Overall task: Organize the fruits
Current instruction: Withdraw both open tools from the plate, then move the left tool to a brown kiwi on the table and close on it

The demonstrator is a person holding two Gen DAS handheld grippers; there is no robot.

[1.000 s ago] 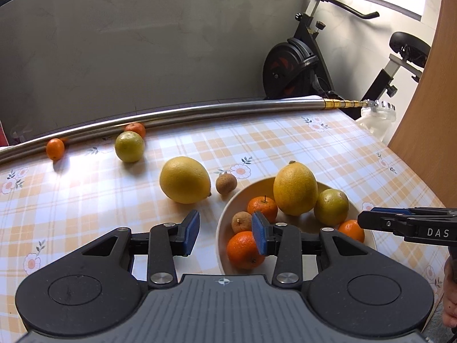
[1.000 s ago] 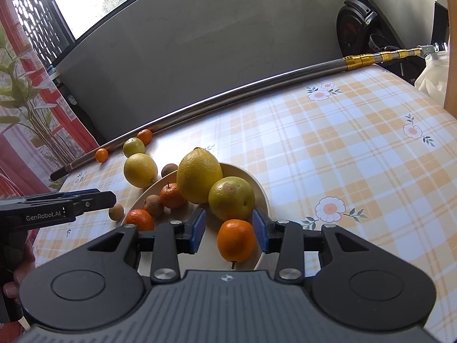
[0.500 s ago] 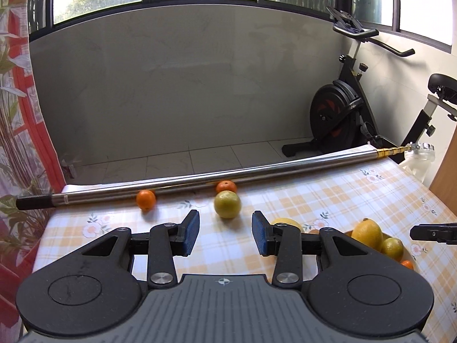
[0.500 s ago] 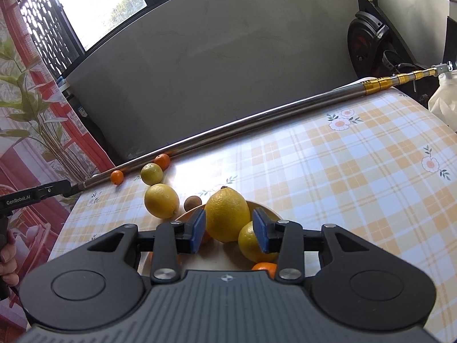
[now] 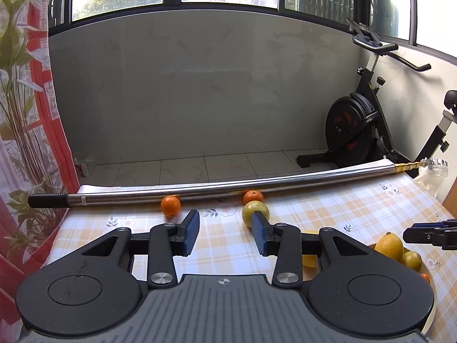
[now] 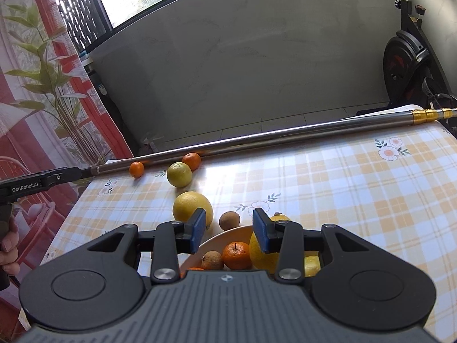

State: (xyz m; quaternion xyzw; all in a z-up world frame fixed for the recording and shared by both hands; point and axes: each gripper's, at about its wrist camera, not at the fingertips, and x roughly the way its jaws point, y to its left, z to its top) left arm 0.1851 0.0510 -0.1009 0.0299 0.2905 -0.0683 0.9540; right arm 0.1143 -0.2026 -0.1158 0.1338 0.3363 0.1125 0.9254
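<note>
A cream bowl point(image 6: 225, 235) holds a big lemon point(image 6: 261, 250), a tangerine point(image 6: 237, 255), a brown longan point(image 6: 212, 260) and other fruit. Loose on the checked tablecloth lie a large yellow citrus point(image 6: 190, 207), a brown longan point(image 6: 229, 220), a green-yellow lime point(image 6: 179, 174) and two small oranges point(image 6: 136, 169) point(image 6: 192, 160). My right gripper point(image 6: 229, 233) is open and empty above the bowl's far rim. My left gripper point(image 5: 225, 233) is open and empty, held above the table, facing the lime point(image 5: 255, 213) and oranges point(image 5: 170, 205) point(image 5: 253, 196).
A long steel pole point(image 5: 228, 186) lies along the table's far edge, behind the loose fruit. An exercise bike point(image 5: 360, 131) stands on the floor at the right. A red curtain and a plant point(image 5: 25, 143) are at the left.
Both grippers have risen and pulled back from the bowl. The left has swung left toward the far fruit. The orange that was between the right fingers now lies in the bowl.
</note>
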